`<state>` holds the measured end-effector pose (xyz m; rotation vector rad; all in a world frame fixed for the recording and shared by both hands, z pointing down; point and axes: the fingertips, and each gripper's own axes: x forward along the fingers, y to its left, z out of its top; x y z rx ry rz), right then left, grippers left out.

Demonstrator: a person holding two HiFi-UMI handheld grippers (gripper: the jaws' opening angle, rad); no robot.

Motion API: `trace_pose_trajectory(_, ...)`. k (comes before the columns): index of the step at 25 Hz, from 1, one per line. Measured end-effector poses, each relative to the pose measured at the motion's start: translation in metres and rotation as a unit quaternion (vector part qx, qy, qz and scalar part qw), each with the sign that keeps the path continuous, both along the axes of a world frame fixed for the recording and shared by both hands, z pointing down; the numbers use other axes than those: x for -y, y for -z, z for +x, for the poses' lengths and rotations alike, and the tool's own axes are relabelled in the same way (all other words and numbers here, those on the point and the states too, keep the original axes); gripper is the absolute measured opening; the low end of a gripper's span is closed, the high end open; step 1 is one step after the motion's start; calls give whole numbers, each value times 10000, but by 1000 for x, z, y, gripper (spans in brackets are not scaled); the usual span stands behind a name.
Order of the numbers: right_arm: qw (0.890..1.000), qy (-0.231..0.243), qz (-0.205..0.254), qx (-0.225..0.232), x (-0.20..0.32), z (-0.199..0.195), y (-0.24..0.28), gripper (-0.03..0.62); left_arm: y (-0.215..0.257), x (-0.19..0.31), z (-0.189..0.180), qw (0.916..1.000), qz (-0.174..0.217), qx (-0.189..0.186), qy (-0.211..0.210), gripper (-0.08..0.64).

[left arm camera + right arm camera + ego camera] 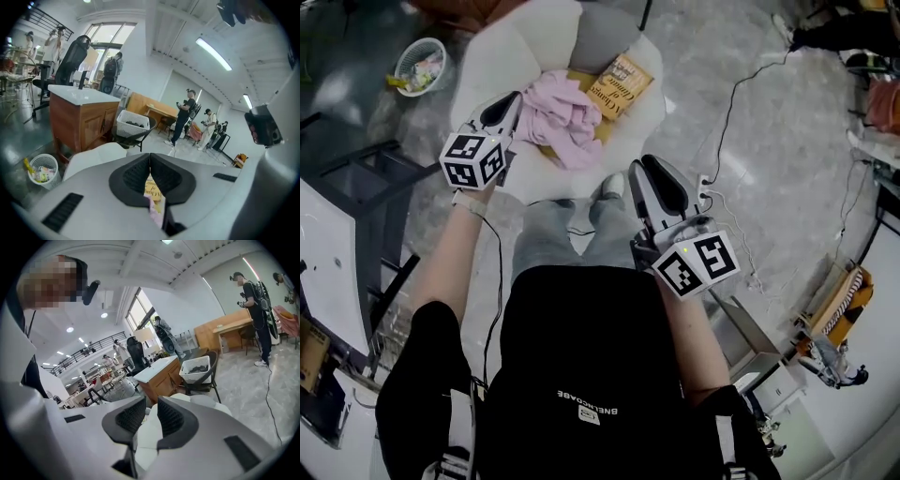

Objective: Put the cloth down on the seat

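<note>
A crumpled pink cloth [562, 112] lies on the seat of a white armchair [511, 52], beside a yellow-brown book [619, 84]. My left gripper [508, 105] hovers over the seat's left edge, close to the cloth, with its jaws shut tip to tip and nothing between them. In the left gripper view the gripper [150, 159] shows the book [152, 187] and a strip of pink cloth [154, 208] below its pads. My right gripper [652, 169] hangs nearer me, over the chair's front right, open and empty. In the right gripper view only the white chair [206, 404] shows past the gripper [151, 411].
A round wastebasket [420, 66] stands left of the chair. A cable [741, 84] and power strip [705, 192] lie on the marble floor to the right. A wooden cabinet [79, 117] and a dark chair bearing a white basket [133, 124] stand behind. Several people stand farther off.
</note>
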<state>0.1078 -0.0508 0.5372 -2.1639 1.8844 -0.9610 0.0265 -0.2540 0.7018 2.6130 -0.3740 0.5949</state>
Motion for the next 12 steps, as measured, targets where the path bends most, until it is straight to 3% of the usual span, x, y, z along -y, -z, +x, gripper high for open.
trace_pose_trajectory(8,9990,187,373,-174,0,5,40,97,119,-45,4,9933,363,-1008,-434,14)
trace_pose_trajectory(12,9986,250,403,-213,-1,7,50,97,157,-61,5,9917,155,-1215,-399,14)
